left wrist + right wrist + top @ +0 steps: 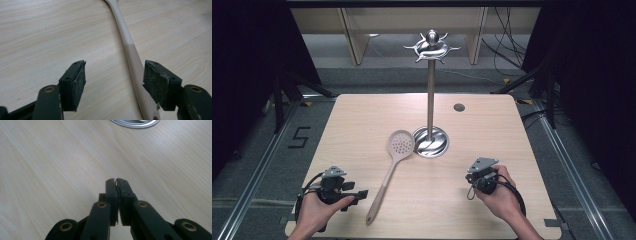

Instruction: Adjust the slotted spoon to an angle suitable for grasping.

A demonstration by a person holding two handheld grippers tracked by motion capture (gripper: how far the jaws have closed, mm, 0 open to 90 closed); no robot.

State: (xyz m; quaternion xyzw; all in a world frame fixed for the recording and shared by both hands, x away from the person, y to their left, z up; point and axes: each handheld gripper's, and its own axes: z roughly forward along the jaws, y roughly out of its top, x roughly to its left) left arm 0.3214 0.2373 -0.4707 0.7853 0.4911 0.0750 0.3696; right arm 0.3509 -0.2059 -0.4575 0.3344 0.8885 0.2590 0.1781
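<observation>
Skimmer spoon [393,160] flat on table [492,200] beside hook stand [430,135], not yet lifted | left gripper [113,75] wide around its handle; pads not touching | right gripper [116,182] closed, empty

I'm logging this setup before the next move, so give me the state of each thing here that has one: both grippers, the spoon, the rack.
left gripper: open, jaws either side of the spoon handle, not pressing it.
right gripper: shut, nothing between the jaws, over bare table.
slotted spoon: lying flat on the table, head beside the stand's base.
utensil stand: upright, hooks empty.
</observation>
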